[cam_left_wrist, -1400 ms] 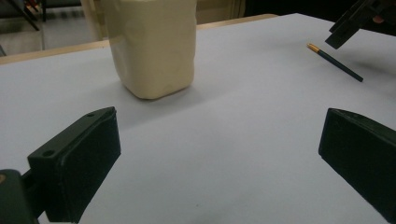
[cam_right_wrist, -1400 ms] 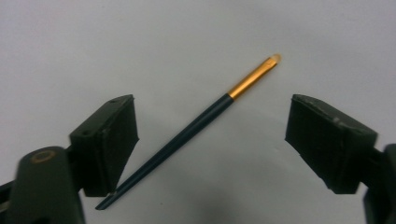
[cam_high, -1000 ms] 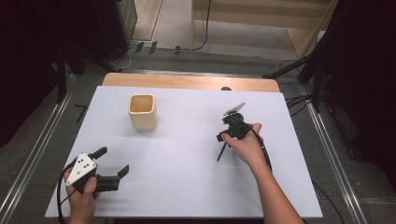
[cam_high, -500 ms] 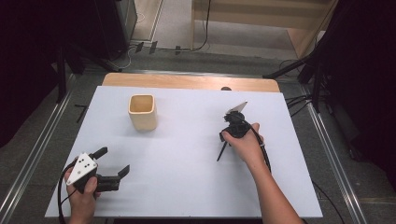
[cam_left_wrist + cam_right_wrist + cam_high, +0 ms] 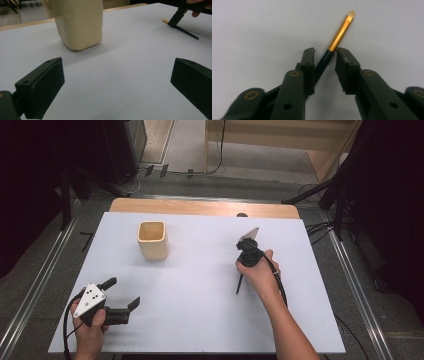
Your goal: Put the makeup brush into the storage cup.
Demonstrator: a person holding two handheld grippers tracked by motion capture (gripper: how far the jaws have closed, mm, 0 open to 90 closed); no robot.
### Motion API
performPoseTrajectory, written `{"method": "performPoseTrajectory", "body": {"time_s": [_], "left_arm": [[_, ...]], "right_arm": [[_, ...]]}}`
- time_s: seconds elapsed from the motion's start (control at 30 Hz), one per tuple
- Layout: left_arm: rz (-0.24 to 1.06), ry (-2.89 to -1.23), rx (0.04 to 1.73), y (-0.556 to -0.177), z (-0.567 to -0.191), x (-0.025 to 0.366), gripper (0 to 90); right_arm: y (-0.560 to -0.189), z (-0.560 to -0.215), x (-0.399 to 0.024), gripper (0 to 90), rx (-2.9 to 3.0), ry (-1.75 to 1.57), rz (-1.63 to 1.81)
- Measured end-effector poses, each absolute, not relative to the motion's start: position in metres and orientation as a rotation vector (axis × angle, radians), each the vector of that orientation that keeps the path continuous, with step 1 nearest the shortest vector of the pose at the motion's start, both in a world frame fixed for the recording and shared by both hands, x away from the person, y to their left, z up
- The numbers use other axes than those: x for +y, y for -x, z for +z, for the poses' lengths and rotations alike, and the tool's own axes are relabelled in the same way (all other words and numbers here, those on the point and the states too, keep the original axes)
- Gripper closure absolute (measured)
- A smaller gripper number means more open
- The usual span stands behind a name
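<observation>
**Work surface and surroundings: condition at inspection**

The table carries a plain white top with a strip of bare wood showing along its far edge. The white surface is clean and unmarked in all views. The floor around it is grey; metal rails run along both sides of the table, and cables lie on the floor at the far right. Beyond the table stands light wooden furniture, with dark equipment to the far left and far right.

A cream-coloured cup stands upright on the far left part of the table, open at the top, well apart from both grippers.

The left gripper is held low at the near left corner, its jaws spread wide with nothing between them; its own view looks between them toward the cup.

The right gripper is held over the right-centre of the table, pointing down at the surface. A slim brush with a dark handle and gold ferrule lies between its jaws. The jaws are nearly together around the handle; the left jaw appears to touch it, while a narrow gap shows at the right jaw, so a firm clamp cannot be confirmed.
</observation>
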State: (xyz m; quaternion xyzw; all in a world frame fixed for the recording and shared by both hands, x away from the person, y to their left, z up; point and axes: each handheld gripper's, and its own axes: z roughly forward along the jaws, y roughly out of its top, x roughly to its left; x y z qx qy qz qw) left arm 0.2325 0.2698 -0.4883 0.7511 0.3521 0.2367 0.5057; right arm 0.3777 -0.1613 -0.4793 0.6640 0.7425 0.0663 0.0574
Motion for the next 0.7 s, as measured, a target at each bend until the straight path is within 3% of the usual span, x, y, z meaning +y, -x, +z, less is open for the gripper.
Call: {"method": "performPoseTrajectory", "body": {"time_s": [0.17, 0.47, 0.7], "left_arm": [[0.569, -1.811, 0.849, -0.233, -0.489, 0.269, 0.0], [0.551, -1.794, 0.856, -0.234, -0.488, 0.267, 0.0], [0.548, -1.795, 0.846, -0.235, -0.484, 0.255, 0.0]], "right_arm": [[-0.380, -0.479, -0.162, 84.4, 2.283, -2.010, 0.211], [-0.373, -0.477, -0.170, 84.6, 2.276, -2.000, 0.335], [-0.353, -0.457, -0.180, 84.6, 2.200, -1.943, 0.569]]}}
